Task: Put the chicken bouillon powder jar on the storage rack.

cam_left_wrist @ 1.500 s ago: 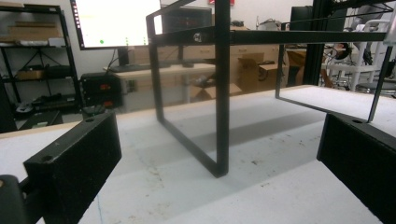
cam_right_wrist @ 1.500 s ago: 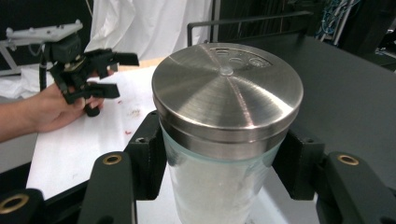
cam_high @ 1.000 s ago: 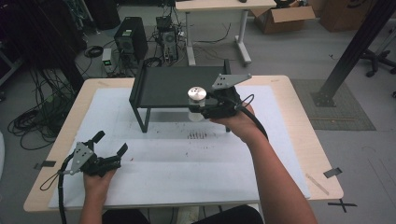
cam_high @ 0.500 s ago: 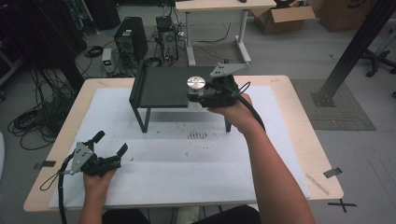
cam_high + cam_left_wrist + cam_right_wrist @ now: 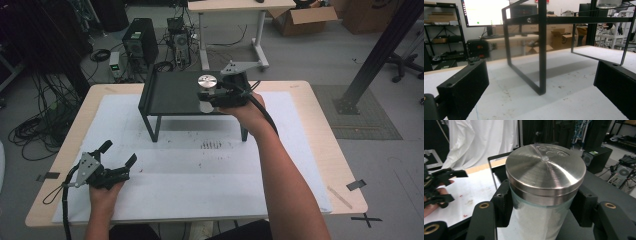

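Shiny-lidded jar, squeezed by the right gripper, hangs over the black shelf mid-frame, probably needing setting down next; left gripper rests wide open.

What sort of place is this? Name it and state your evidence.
Probably a robotics or data-collection lab: a black desktop computer tower amid loose floor cables, brown cardboard boxes, and a large lit monitor behind the table.

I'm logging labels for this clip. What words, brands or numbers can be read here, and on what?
No text can be read.
Monitor: bright screen, its content too washed out to read.
Jar lid: bare brushed metal, no lettering.
Cardboard box: no print to make out.
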`<control>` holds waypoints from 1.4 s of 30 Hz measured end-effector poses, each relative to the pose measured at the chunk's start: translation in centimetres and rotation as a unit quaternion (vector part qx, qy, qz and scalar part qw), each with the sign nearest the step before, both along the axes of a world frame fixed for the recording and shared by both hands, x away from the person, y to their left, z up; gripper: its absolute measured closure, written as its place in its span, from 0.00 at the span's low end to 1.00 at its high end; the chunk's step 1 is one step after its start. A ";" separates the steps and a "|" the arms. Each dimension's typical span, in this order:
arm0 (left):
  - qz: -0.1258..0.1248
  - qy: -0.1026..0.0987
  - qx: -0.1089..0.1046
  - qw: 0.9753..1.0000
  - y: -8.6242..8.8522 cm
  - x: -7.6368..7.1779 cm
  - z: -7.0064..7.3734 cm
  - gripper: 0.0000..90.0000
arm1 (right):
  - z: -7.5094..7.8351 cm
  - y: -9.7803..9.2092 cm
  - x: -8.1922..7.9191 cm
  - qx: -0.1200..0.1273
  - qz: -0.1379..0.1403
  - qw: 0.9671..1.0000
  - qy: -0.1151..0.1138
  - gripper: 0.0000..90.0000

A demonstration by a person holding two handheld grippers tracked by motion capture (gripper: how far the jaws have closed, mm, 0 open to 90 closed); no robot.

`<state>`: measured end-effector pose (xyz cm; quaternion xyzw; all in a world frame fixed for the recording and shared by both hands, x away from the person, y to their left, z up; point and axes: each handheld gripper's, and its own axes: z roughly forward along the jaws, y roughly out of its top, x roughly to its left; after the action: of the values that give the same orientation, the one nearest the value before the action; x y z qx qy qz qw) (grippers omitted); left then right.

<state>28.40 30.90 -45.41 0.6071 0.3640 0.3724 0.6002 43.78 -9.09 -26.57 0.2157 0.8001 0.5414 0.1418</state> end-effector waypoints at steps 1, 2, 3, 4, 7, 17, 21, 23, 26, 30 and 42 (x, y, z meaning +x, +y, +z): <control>0.000 0.000 0.000 1.000 0.0 0.0 0.0 0.00 | 0.0 0.1 0.1 -0.001 -0.004 1.000 0.001 0.48; 0.000 0.000 0.000 1.000 0.0 0.0 0.0 0.00 | 0.0 0.1 0.3 -0.002 -0.006 1.000 0.002 0.48; 0.000 0.000 0.000 1.000 0.0 0.0 0.0 0.00 | 0.0 0.2 0.5 -0.002 -0.008 1.000 0.003 0.48; -0.001 0.001 0.000 1.000 0.0 0.0 0.0 0.00 | 0.0 0.2 0.6 -0.002 -0.010 1.000 0.004 0.48; -0.001 0.001 0.000 1.000 0.0 0.0 0.0 0.00 | -0.1 0.4 1.0 -0.004 -0.016 1.000 0.006 0.48; -0.001 -0.001 -0.001 1.000 0.0 0.0 0.0 0.00 | -0.8 0.7 1.9 -0.014 -0.040 0.999 0.012 0.48; -0.001 -0.001 -0.001 1.000 0.0 0.0 0.0 0.00 | -1.0 0.7 2.1 -0.013 -0.047 0.999 0.015 0.48; -0.002 -0.001 0.001 1.000 0.0 0.0 0.0 0.00 | -1.1 0.8 2.2 -0.014 -0.050 0.998 0.017 0.48; -0.002 -0.001 0.000 1.000 0.0 0.0 0.0 0.00 | -1.3 0.9 2.3 -0.020 -0.056 0.998 0.020 0.48; -0.002 -0.001 0.001 1.000 0.0 0.0 0.0 0.00 | -1.5 1.0 2.4 -0.022 -0.059 0.998 0.023 0.48; -0.003 -0.001 0.002 1.000 0.0 0.0 0.0 0.00 | -1.5 1.0 2.4 -0.023 -0.058 0.998 0.022 0.48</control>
<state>28.37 30.88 -45.42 0.6091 0.3604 0.3721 0.6005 46.21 -8.05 -28.11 0.2701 0.8013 0.5092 0.1605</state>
